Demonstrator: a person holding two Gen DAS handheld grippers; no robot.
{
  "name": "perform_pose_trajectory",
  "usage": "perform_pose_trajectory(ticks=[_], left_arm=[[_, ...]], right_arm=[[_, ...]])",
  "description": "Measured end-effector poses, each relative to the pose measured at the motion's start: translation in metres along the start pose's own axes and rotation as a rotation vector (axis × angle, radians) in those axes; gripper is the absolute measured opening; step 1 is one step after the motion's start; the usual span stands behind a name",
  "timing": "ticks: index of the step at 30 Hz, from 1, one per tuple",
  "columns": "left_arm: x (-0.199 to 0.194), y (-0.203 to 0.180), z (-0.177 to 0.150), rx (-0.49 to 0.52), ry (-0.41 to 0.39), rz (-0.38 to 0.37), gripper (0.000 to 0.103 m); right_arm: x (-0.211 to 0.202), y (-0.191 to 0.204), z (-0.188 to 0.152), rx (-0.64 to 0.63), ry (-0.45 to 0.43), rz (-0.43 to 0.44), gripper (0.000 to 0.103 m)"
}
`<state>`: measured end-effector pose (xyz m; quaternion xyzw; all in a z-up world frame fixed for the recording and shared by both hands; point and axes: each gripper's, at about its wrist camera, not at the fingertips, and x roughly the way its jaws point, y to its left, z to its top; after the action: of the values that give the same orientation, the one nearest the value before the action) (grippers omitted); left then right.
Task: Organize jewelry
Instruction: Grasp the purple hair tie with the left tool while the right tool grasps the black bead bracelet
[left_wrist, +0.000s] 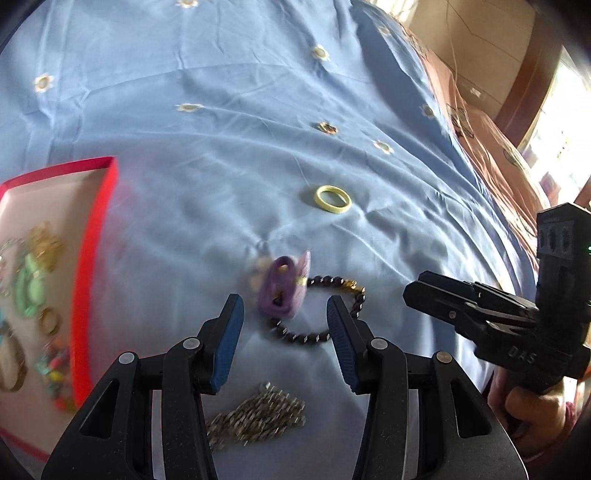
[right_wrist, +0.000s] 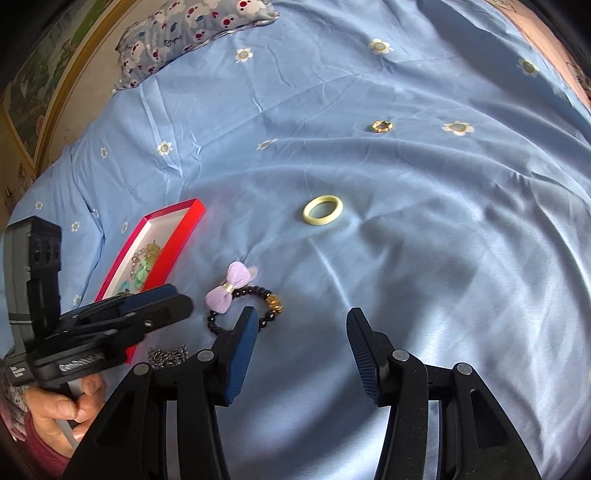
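Purple bow (right_wrist: 231, 286): on the blue sheet (right_wrist: 424, 258), overlapping the dark bead bracelet (right_wrist: 258, 295).
Pale ring (right_wrist: 323, 210): alone, farther up the sheet.
Small gold ring (right_wrist: 381, 126): well beyond.
Silver chain (left_wrist: 258, 413): heaped near the red tray (left_wrist: 94, 258).
Tray: holding mixed jewelry.
Left gripper (left_wrist: 286, 325): jaws spread, empty, above bow and bracelet.
Right gripper (right_wrist: 301, 336): jaws apart, gripping nothing, over bare sheet.
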<state>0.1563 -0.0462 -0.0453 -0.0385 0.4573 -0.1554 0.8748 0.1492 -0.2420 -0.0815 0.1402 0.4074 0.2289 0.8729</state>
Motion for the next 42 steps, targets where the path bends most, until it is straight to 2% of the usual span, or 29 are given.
perform_pose_trajectory(ticks=[3,4,5,7,8,17,23,26,31,32,33,35,42], left_arm=[[0.012,-0.002,0.004,0.004,0.014,-0.008,0.042],[0.015,-0.002,0.005,0.004,0.020,-0.011,0.035],[0.019,-0.001,0.005,0.002,0.030,-0.017,0.023],[0.022,0.002,0.004,-0.004,0.040,-0.029,0.010],[0.021,0.003,0.003,-0.009,0.039,-0.039,0.007],[-0.013,0.030,-0.007,-0.090,-0.017,-0.052,0.003],[-0.033,0.054,-0.017,-0.143,-0.047,-0.041,0.003],[-0.037,0.065,-0.023,-0.173,-0.048,-0.033,0.003],[-0.042,0.079,-0.033,-0.217,-0.046,-0.023,0.003],[-0.044,0.081,-0.035,-0.223,-0.047,-0.020,0.003],[-0.045,0.084,-0.036,-0.228,-0.050,-0.019,0.003],[-0.051,0.087,-0.038,-0.238,-0.057,-0.017,0.003],[-0.072,0.096,-0.044,-0.253,-0.098,0.001,0.003]], right_arm=[[0.001,-0.001,0.002,-0.002,0.002,0.000,0.052],[0.002,0.000,0.002,-0.005,0.003,0.000,0.052],[0.003,0.001,0.003,-0.011,0.006,0.001,0.052],[0.006,0.004,0.004,-0.028,0.012,-0.001,0.052],[0.009,0.006,0.004,-0.039,0.017,-0.003,0.052],[0.038,0.041,0.006,-0.175,0.059,-0.023,0.052],[0.037,0.069,-0.003,-0.285,0.053,-0.008,0.052],[0.044,0.080,-0.007,-0.335,0.086,0.022,0.051],[0.075,0.096,-0.013,-0.434,0.144,-0.015,0.047],[0.077,0.100,-0.014,-0.463,0.138,-0.029,0.042],[0.078,0.102,-0.013,-0.474,0.139,-0.038,0.027],[0.079,0.102,-0.010,-0.463,0.146,-0.033,0.007],[0.068,0.099,-0.002,-0.360,0.134,0.058,0.007]])
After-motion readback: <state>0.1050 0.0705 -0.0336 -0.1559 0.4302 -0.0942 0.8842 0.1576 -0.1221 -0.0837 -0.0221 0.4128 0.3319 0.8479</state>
